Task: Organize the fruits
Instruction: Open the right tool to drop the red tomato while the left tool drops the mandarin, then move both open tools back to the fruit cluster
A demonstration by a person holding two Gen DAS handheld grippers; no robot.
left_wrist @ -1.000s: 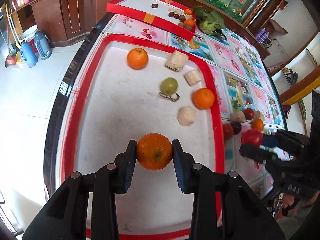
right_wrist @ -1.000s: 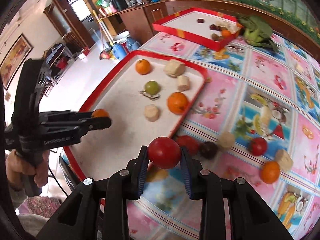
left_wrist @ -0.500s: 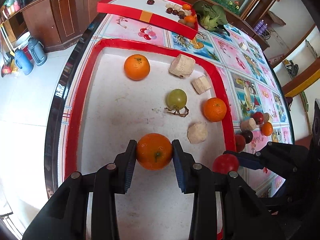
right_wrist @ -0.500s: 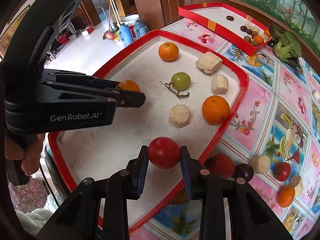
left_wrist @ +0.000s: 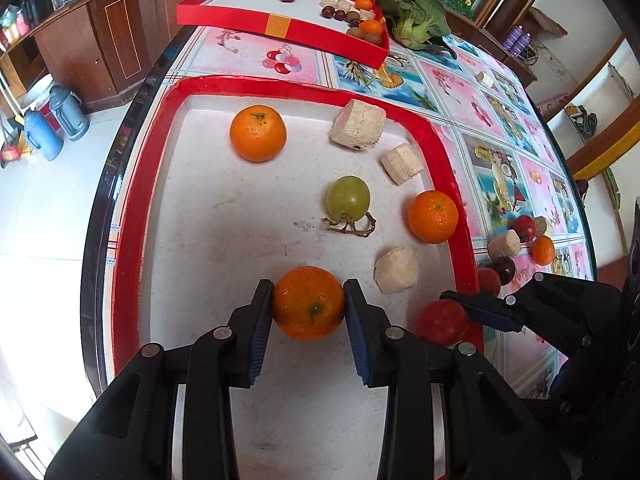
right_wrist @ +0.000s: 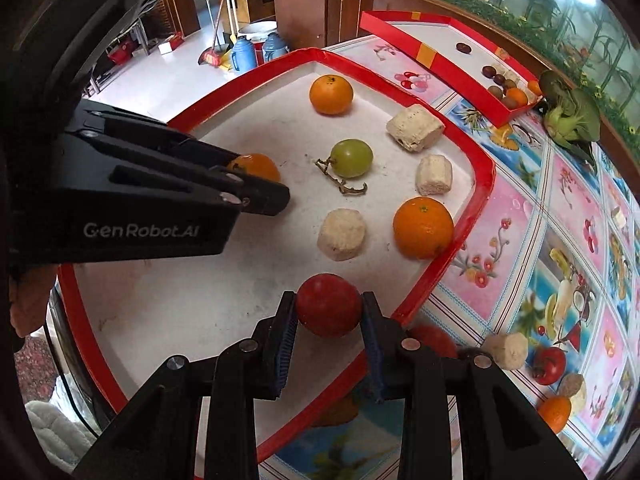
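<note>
A red-rimmed white tray (left_wrist: 136, 208) lies on the table. Over its near middle, my left gripper (left_wrist: 308, 298) is shut on an orange (left_wrist: 309, 308), held low above the white floor. To its right, my right gripper (left_wrist: 460, 312) is shut on a red tomato (left_wrist: 440, 322) just inside the tray's near right rim. In the right wrist view the tomato (right_wrist: 328, 304) sits between the blue pads of my right gripper (right_wrist: 329, 310) above the tray (right_wrist: 476, 184). There the left gripper (right_wrist: 260, 188) reaches in from the left with its orange (right_wrist: 258, 166) partly hidden.
The tray also holds two oranges (left_wrist: 258, 133) (left_wrist: 433, 217), a green grape (left_wrist: 348, 199) on a stem and three beige chunks (left_wrist: 357, 124). Loose fruits (right_wrist: 550, 364) lie on the patterned cloth to the right. A second red tray (left_wrist: 280, 26) and a green vegetable (left_wrist: 416, 20) sit at the back.
My right gripper carried the tomato left from above the table to over the tray's near right rim. My left gripper sank slightly toward the tray, still holding its orange.
</note>
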